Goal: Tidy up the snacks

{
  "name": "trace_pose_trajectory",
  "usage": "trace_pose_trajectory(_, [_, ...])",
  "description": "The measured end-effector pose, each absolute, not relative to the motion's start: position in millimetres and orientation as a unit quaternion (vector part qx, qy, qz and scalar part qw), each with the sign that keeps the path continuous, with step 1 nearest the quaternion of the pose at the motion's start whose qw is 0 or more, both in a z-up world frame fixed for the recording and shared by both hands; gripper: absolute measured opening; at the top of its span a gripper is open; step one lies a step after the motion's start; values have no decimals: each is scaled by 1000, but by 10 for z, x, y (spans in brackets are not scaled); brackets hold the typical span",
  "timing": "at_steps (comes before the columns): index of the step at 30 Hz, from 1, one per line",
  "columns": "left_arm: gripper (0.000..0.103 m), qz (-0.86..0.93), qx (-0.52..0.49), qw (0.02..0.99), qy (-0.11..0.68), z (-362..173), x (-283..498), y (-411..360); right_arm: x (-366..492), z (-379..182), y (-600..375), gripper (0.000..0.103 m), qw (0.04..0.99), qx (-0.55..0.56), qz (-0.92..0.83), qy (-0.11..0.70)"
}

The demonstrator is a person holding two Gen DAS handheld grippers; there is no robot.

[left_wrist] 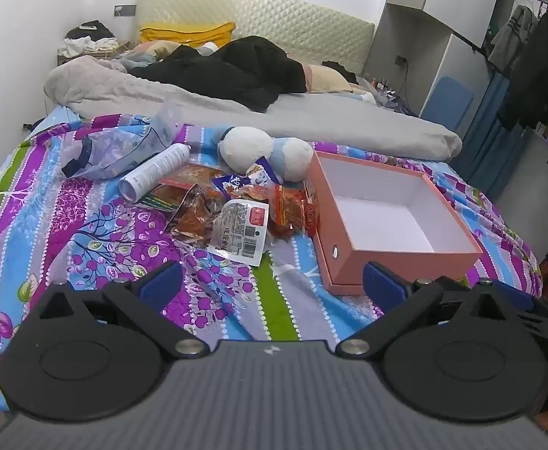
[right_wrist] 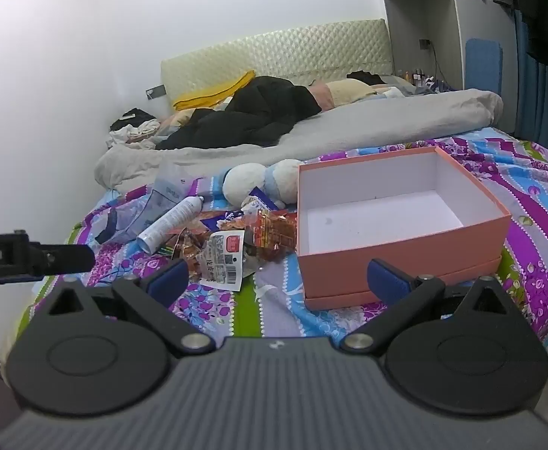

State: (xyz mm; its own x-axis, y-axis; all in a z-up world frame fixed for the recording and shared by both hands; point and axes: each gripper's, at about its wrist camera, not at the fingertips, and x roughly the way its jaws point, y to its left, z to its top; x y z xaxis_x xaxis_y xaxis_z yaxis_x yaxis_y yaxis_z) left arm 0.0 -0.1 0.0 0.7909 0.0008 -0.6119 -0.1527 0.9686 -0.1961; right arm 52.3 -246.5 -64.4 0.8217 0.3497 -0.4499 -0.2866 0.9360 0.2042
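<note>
pink box (right_wrist: 397, 262) beside snack pile (right_wrist: 236, 240)

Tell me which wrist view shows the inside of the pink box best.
The right wrist view: the pink box sits close and central, its white floor and all four inner walls visible, nothing inside. In the left wrist view the pink box lies off to the right, seen cornerwise, its floor partly hidden by the near wall.

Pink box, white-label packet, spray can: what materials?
Pink box: looks like matte paperboard, with crisp edges and a white liner. Packet: glossy plastic film, crinkled, catching glare. Spray can: probably metal, a rigid smooth cylinder; plastic can't be ruled out.
</note>
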Motion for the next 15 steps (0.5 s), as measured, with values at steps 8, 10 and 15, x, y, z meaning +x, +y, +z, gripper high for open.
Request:
trace_pose_trajectory(8, [103, 40, -121, 939, 321, -47, 5, 8, 531, -655, -2450, 103, 951, 60, 165, 256])
trace_pose_trajectory(10, [103, 40, -123, 938, 321, -38, -2, -5, 539, -668, -2435, 103, 950, 60, 166, 256])
trace_pose_trajectory(15, [103, 39, -123, 938, 323, -56, -9, -24, 541, -671, -2421, 103, 951, 58, 164, 255])
